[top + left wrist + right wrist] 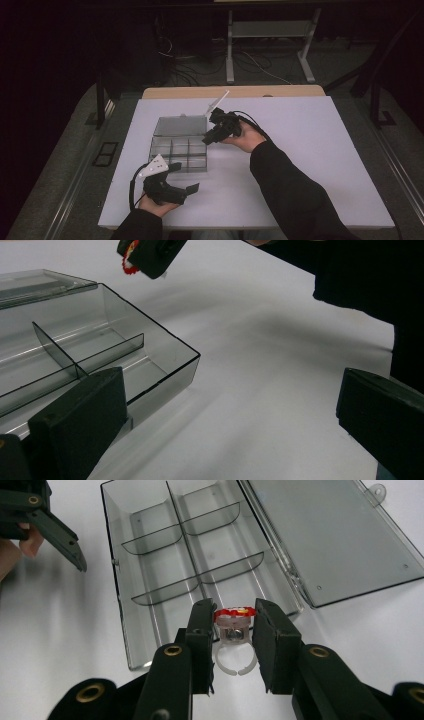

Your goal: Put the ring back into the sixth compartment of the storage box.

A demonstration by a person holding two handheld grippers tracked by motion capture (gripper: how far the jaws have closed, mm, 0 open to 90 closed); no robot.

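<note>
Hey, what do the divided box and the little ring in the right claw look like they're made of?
The box looks like hard, smoke-tinted clear plastic with a glossy finish: the white table shows through its walls, dividers and open lid, and the edges catch light. The ring, held in the right claw, seems to be pale, translucent plastic with a split band; its red top is too small to judge.

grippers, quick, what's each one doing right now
Left gripper: open, holding nothing, beside the clear box.
Right gripper: shut on a small ring with a red top, over the box.
</note>
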